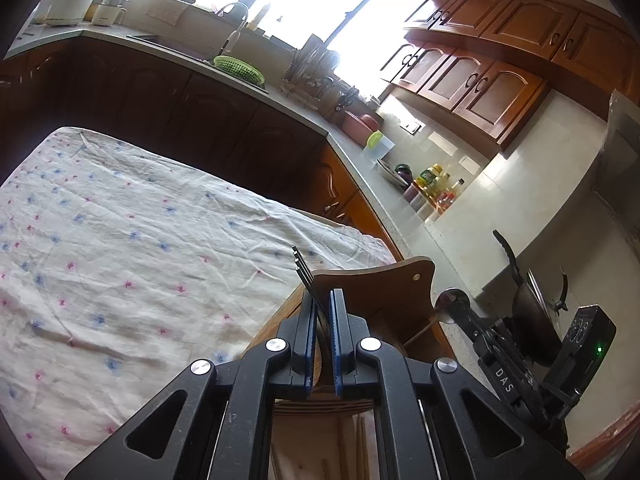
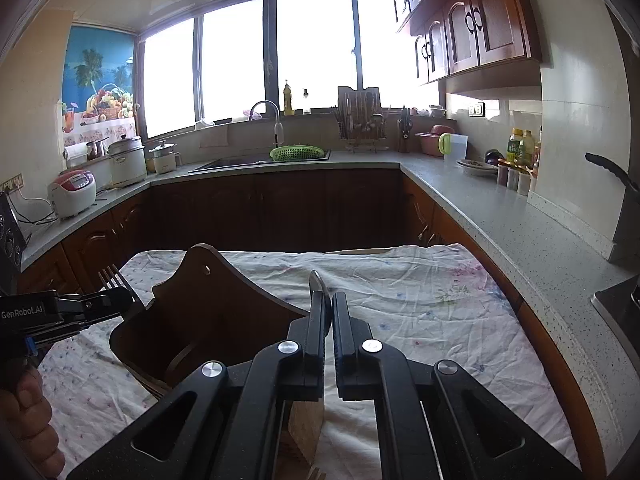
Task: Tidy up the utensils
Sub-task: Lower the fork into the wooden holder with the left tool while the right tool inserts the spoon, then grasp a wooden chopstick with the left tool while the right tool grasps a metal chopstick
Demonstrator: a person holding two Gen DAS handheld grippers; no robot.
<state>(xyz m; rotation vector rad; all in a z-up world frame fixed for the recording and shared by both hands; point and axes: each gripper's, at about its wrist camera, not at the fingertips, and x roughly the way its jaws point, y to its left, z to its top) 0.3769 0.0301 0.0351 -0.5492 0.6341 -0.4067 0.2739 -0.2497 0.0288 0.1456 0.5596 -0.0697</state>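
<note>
A dark metal fork with 4 tines (image 1: 305,270) is clamped between the blue-padded fingers (image 1: 308,328) of the left gripper (image 1: 323,312), its tines pointing up and away past the fingertips. In the right wrist view the same fork (image 2: 116,278) is seen at the far left, tines raised, held by the left gripper (image 2: 100,304) just beside the left edge of a dark brown wooden utensil holder with a curved back panel and a hanging hole (image 2: 200,304). In the left wrist view this holder (image 1: 384,292) is seen just beyond and to the right of the fork.

A round-tipped metal utensil (image 2: 318,286), of which only the thin rounded end is shown edge-on, is gripped between the closed black fingers (image 2: 318,320) of the right gripper (image 2: 328,312), held above the cloth to the right of the holder. In the left wrist view the right gripper (image 1: 460,304) is seen to the right of the holder with a rounded metal piece at its tip.

The holder is set on a white cloth printed with small blue and pink flowers (image 1: 120,240), spread over a table. A grey L-shaped kitchen counter (image 2: 480,200) is seen beyond, with a green plastic colander (image 2: 296,153) at the sink under a wide window.
</note>
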